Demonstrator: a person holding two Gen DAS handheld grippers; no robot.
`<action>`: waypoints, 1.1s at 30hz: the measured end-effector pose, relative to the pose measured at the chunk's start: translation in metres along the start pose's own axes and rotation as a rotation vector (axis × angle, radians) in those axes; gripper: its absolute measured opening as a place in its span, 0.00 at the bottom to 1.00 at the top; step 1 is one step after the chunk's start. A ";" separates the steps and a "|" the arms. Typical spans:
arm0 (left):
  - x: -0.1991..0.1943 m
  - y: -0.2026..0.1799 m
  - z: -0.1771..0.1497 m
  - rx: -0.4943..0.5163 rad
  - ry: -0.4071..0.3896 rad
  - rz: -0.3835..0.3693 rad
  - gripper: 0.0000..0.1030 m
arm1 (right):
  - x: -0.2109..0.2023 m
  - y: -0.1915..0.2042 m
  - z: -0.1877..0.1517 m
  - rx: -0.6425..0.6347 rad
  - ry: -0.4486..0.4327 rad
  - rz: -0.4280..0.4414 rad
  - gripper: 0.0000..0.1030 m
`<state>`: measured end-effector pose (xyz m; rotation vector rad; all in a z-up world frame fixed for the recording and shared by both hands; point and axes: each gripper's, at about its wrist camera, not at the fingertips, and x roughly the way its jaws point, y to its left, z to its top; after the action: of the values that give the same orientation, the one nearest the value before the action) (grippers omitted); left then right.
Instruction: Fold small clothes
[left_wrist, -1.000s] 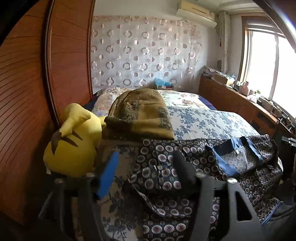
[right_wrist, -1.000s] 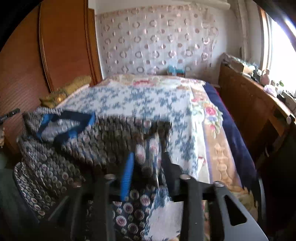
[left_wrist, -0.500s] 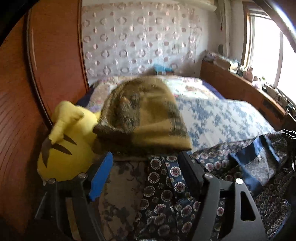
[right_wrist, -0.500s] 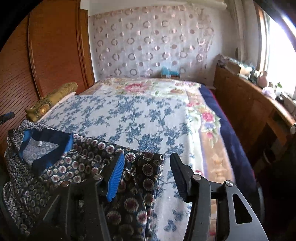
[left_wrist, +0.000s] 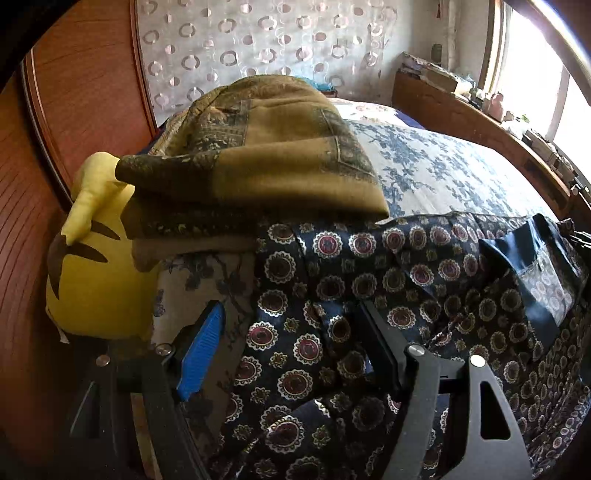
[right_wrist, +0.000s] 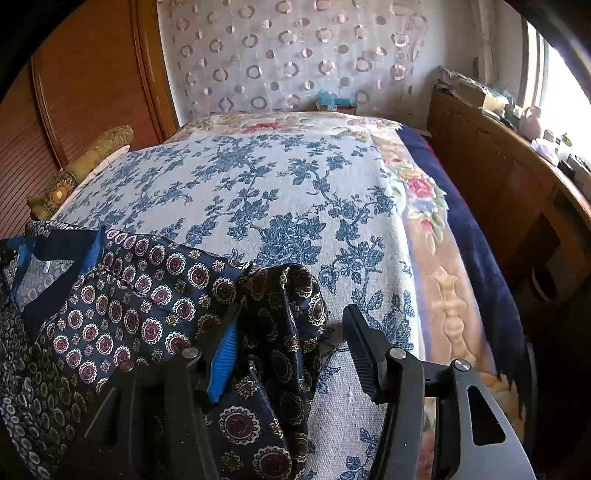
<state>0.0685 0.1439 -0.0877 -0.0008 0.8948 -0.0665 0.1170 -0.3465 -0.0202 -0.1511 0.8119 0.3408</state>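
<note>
A dark navy shirt with round medallion print (left_wrist: 388, 295) lies spread on the bed, its blue collar (left_wrist: 532, 266) toward the right in the left wrist view. My left gripper (left_wrist: 291, 328) is open, its jaws wide apart over the shirt's left part. In the right wrist view the same shirt (right_wrist: 147, 295) lies at the left with its collar (right_wrist: 55, 254) at the far left. My right gripper (right_wrist: 291, 332) is open, with a bunched fold of the shirt (right_wrist: 288, 306) lying loose between the jaws.
A folded olive-brown blanket (left_wrist: 258, 158) and a yellow plush toy (left_wrist: 92, 266) sit by the wooden headboard (left_wrist: 74, 110). The blue floral bedspread (right_wrist: 277, 192) stretches ahead. A wooden sideboard (right_wrist: 517, 184) with clutter runs along the window side.
Both grippers have opened and let go of the shirt, which now lies flat on the bed. Both cameras have moved forward and lower over the cloth.
</note>
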 end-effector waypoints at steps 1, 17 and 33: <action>0.000 -0.001 0.000 -0.002 0.000 -0.001 0.72 | 0.001 0.001 0.000 -0.003 0.001 0.000 0.58; -0.005 -0.011 0.000 0.026 -0.013 -0.082 0.08 | 0.011 0.018 -0.002 -0.087 0.004 0.111 0.23; -0.116 -0.047 0.037 0.058 -0.363 -0.082 0.06 | -0.087 0.035 0.025 -0.176 -0.268 0.149 0.06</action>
<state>0.0219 0.1026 0.0269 0.0047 0.5299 -0.1637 0.0659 -0.3278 0.0600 -0.2053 0.5285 0.5617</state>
